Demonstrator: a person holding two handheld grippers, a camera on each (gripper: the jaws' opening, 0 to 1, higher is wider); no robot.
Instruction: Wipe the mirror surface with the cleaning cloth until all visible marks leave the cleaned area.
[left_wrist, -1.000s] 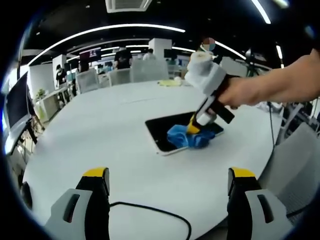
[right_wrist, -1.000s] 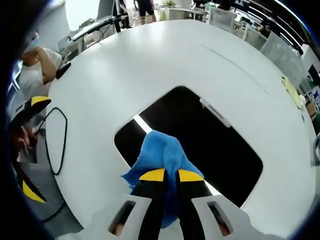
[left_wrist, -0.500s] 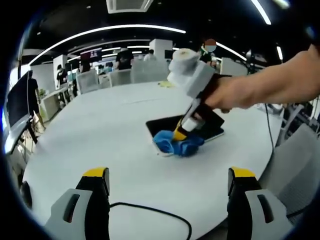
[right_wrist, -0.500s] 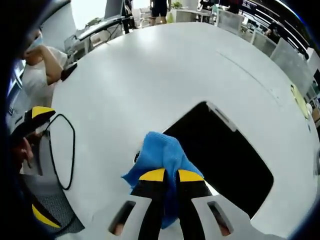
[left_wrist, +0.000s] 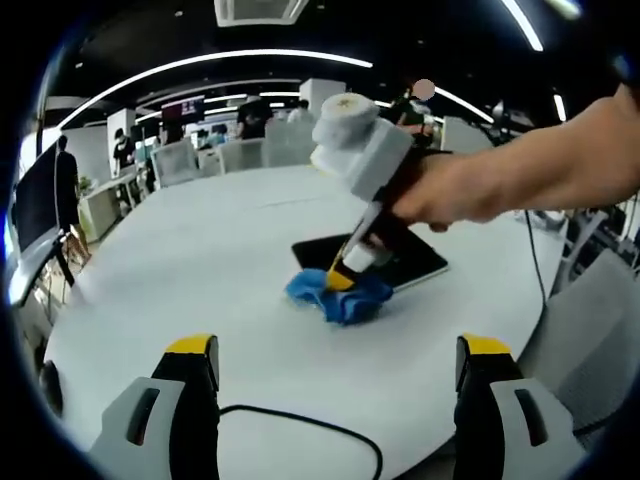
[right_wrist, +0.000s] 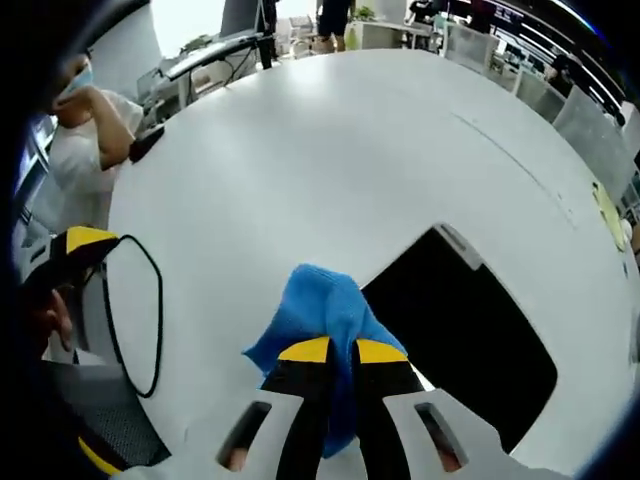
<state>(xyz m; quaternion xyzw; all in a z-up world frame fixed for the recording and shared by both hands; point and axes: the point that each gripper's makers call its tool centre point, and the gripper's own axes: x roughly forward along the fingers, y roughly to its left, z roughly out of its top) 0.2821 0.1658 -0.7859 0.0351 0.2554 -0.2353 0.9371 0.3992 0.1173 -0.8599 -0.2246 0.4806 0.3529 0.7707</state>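
The right gripper (right_wrist: 333, 352) pinches the blue cleaning cloth (right_wrist: 318, 312) between closed jaws, pressing it onto the white worktop (right_wrist: 300, 150) just beside the dark mirror (right_wrist: 470, 340). The left gripper (left_wrist: 335, 350) hangs wide open, holding nothing, above a black cable (left_wrist: 300, 420).

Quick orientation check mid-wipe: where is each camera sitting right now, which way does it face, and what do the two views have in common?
Left gripper view: rides the left tongs, held low at the table edge, looking across it; its own jaws stand wide apart, and a hand holds the right tongs.
Right gripper view: rides the right tongs, looking steeply down at the tabletop; its jaws pinch the blue cloth.
Shared: cloth, black mirror, white table, black cable.
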